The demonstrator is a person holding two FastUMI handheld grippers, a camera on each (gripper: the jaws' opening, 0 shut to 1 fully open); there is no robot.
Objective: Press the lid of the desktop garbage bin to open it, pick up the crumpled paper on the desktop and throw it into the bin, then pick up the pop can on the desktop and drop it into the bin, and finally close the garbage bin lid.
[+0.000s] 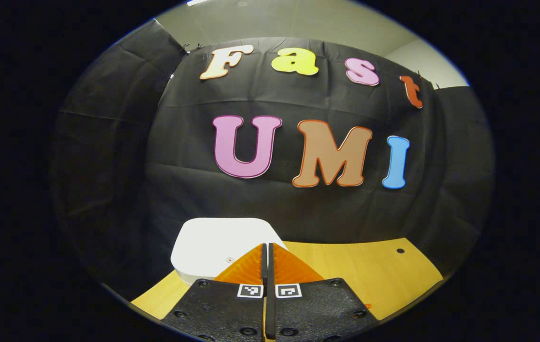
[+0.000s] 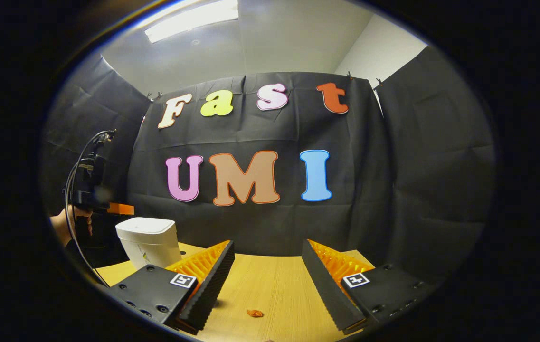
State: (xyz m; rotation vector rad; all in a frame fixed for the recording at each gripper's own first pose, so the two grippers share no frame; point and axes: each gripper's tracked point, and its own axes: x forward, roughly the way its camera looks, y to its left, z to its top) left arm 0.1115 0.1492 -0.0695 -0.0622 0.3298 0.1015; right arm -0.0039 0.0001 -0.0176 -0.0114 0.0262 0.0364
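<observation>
The white garbage bin (image 1: 213,244) stands on the wooden table with its lid down. My left gripper (image 1: 267,247) is shut with nothing between its fingers, and its tips hover just above the lid's near right part. In the right gripper view the bin (image 2: 148,240) stands at the left. There a hand (image 2: 63,225) holds the left gripper (image 2: 129,209) just over the bin's top. My right gripper (image 2: 267,244) is open and empty, held above the table to the right of the bin.
A small orange scrap (image 2: 254,313) lies on the wooden table (image 2: 270,285) below my right gripper. The table (image 1: 364,266) has a small dark hole (image 1: 400,250) near its far right edge. Black cloth walls close in behind and on both sides.
</observation>
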